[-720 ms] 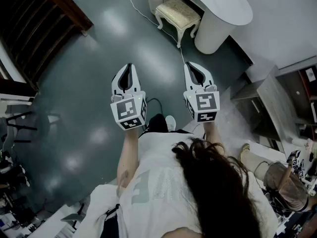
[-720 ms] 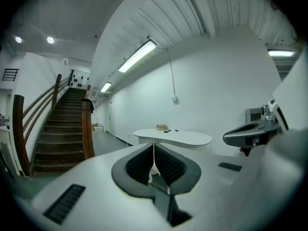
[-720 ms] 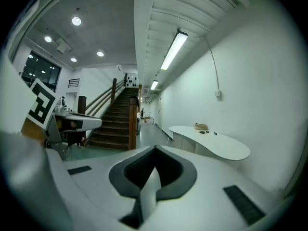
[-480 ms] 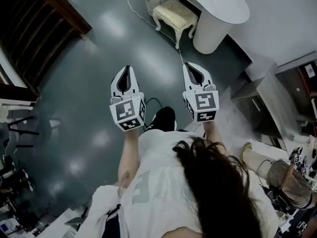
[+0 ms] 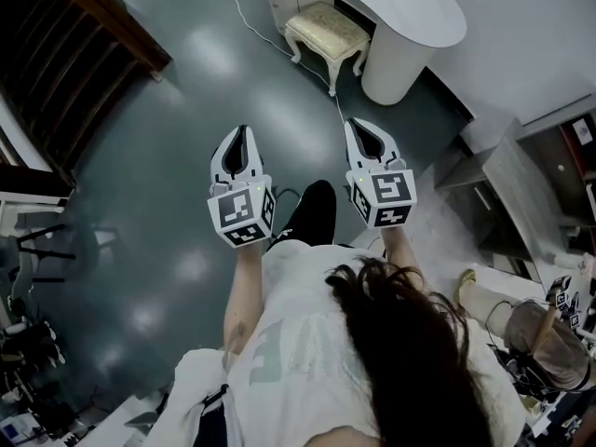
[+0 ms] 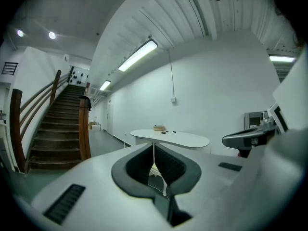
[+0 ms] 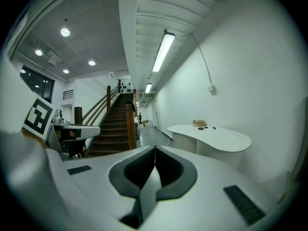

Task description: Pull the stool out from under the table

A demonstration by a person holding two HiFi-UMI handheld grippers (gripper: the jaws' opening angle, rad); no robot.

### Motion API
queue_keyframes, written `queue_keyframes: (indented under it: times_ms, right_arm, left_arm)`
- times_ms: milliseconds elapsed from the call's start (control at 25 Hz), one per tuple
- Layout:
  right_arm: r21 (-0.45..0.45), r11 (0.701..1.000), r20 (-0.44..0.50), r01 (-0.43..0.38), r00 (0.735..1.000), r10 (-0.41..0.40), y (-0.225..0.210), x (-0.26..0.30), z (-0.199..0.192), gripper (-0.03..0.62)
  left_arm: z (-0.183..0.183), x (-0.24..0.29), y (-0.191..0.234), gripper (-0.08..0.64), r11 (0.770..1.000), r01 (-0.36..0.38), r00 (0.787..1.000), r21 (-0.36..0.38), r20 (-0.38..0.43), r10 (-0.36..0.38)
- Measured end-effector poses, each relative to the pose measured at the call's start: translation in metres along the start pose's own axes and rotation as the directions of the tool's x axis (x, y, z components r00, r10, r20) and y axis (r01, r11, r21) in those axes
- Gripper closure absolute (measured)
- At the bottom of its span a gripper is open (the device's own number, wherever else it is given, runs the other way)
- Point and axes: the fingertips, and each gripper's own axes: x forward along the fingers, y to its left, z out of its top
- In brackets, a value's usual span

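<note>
The stool [image 5: 326,28] has a cream padded seat with a fine woven pattern and curved, carved pale legs. It stands far in the room, its far side tucked under the edge of the table [image 5: 424,7]. The table is smooth and white, with a rounded kidney-shaped top on a thick round base and a white cabinet part at its left end. A few small dark things lie on the top, too small to tell.

The left gripper [image 5: 243,136] and the right gripper [image 5: 359,128] are of white plastic with dark ribbed pads. Each has its jaws together with nothing between them. The person holds them side by side above the floor, near the body and well apart from the stool.

The floor [image 5: 177,138] is dark grey-green and glossy, with soft spots of reflected light. A thin white cable [image 5: 264,26] runs over it beside the stool. At the far left a dark wooden staircase [image 5: 70,59] with a rail goes up. The walls are plain white, and long tube lamps hang on the ribbed ceiling.
</note>
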Motion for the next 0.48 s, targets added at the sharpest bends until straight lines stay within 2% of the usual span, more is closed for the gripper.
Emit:
queue_keyframes:
  times_ms: [200,360,480]
  right_arm:
    - [0.001,1.000,-0.022,-0.013,1.000,0.013,-0.001,0.005,-0.008,0.561]
    - [0.002,1.000,-0.011,-0.004,1.000,0.004,-0.009,0.016,0.001,0.561]
    - [0.000,1.000,-0.013,-0.030,0.999,0.030,-0.011,0.027,0.004,0.561]
  left_arm:
    - [-0.002,0.007,0.001,0.526,1.000,0.002,1.000,-0.011,0.002,-0.002]
    - [0.009,0.021,0.000,0.526,1.000,0.008,1.000,0.008,0.022,-0.008]
    - [0.010,0.034,0.005,0.526,1.000,-0.003,1.000,0.016,0.017,0.003]
